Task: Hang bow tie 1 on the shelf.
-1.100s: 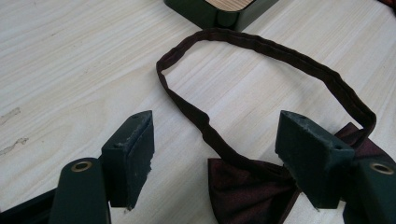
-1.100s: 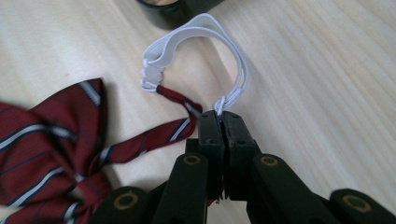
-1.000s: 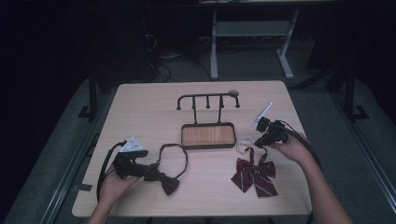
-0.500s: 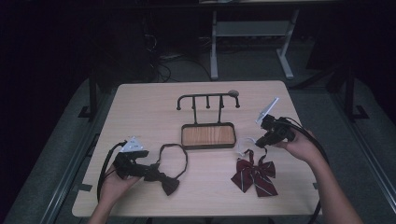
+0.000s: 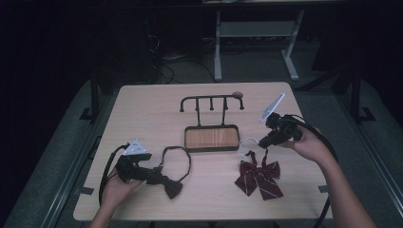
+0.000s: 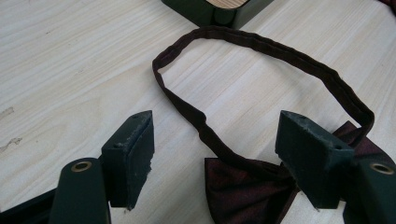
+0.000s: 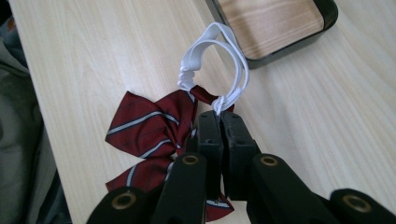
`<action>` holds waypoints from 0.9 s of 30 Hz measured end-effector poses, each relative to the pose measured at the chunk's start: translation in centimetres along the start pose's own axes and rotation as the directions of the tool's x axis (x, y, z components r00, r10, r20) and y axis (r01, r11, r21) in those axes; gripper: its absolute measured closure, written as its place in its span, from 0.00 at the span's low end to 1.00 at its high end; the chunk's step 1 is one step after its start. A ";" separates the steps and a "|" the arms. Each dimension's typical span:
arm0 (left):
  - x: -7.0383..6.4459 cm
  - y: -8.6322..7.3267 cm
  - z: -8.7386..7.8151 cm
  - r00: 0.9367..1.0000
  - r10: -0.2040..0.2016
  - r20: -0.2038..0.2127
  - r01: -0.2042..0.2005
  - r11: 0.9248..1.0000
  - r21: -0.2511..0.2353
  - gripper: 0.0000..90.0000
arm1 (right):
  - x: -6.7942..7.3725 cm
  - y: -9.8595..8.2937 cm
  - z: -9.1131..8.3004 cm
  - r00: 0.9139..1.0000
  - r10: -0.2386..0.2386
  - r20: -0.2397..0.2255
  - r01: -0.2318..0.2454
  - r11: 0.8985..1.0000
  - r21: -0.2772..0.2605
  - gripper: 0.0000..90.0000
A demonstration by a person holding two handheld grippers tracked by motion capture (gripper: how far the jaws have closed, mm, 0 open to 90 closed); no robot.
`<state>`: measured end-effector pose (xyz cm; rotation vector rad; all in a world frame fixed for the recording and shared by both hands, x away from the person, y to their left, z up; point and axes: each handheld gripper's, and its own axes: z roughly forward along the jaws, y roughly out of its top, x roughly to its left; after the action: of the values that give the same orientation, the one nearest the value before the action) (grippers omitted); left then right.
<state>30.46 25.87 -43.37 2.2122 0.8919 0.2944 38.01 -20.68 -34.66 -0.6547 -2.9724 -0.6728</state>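
**Two bow ties, one stand, two claws**

From the high view I count two bow ties on the table (image 5: pixel 142 104). My left claw (image 5: pixel 159 176) lies low at the near left, and the dark bow tie (image 5: pixel 172 187) sits just ahead of its tips, its strap looping up toward the stand. My right claw (image 5: pixel 264 141) is raised at the far right, with the striped red bow tie (image 5: pixel 259 176) spread on the table just below and nearer me. Between my claws stands one black rack (image 5: pixel 211 102) with a row of pegs on a wood-inlaid tray (image 5: pixel 212 137).

In the left gripper view, my left claw (image 6: pixel 215 154) is spread wide, gripping nothing. The dark bow tie (image 6: pixel 247 189) lies between the two jaws, and its strap (image 6: pixel 261 44) curves ahead toward a corner of the tray (image 6: pixel 219 11).

In the right gripper view, my right claw (image 7: pixel 219 119) is pressed together on the white elastic loop (image 7: pixel 219 56), pinching it near its knot. The striped red bow tie (image 7: pixel 149 128) hangs off that loop to the claw's left, and the tray (image 7: pixel 275 23) lies beyond.
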 end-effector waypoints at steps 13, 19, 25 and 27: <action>0.0 0.0 0.0 1.000 0.001 -0.001 -0.001 1.000 -0.002 0.32 | 0.7 1.1 -2.1 0.999 -0.033 0.015 0.034 0.999 -0.036 0.97; 0.1 0.0 0.0 1.000 -0.003 0.001 0.003 1.000 -0.001 0.32 | 0.9 1.5 -2.9 0.999 -0.035 0.029 0.036 0.999 -0.038 0.97; 0.0 -0.1 0.1 1.000 -0.001 0.002 0.001 1.000 -0.001 0.32 | 1.0 2.2 -3.7 0.998 -0.047 0.041 0.049 0.998 -0.045 0.97; 0.0 -0.1 0.1 1.000 -0.001 0.002 0.001 1.000 -0.001 0.32 | 1.1 2.4 -4.0 0.997 -0.054 0.046 0.056 0.997 -0.047 0.97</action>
<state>30.51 25.88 -43.46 2.2108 0.8917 0.2917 37.76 -19.92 -29.96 -0.6001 -3.0343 -0.7454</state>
